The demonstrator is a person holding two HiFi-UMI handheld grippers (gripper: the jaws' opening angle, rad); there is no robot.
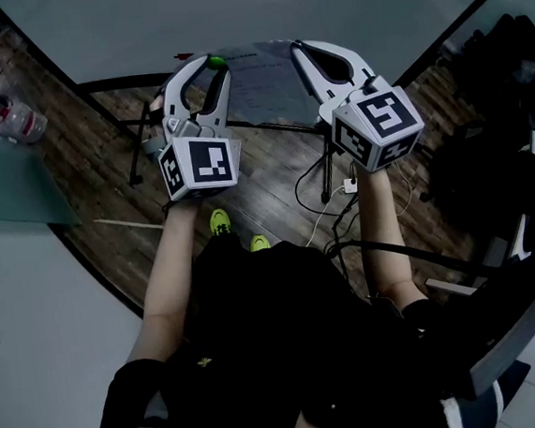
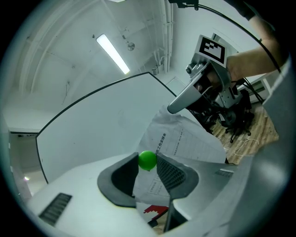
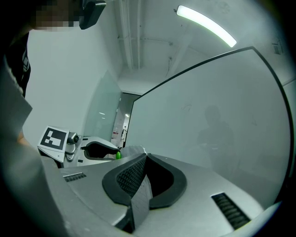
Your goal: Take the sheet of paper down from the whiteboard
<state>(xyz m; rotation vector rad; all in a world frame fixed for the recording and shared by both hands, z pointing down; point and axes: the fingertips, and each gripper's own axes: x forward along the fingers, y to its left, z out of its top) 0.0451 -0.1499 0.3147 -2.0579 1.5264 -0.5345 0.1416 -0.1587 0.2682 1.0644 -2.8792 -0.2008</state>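
— Where's our paper [image 2: 185,143]?
— In front of the whiteboard [image 2: 92,125]. Our right gripper [image 3: 143,162] clamps one edge; our left gripper [image 1: 203,68] pinches a green ball [image 2: 147,160], paper between its jaws too.

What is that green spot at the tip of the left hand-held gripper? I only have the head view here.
Observer: A small green ball. The left hand-held gripper has it pinched between its pads, as its own view shows.
Operator: Is the right one holding anything?
Observer: Yes. The right hand-held gripper is shut on an edge of the sheet of paper, which runs between its pads.
Operator: Does the sheet lie flat on the board?
Observer: It seems not. In the left gripper view it is bowed and creased, standing out in front of the whiteboard.
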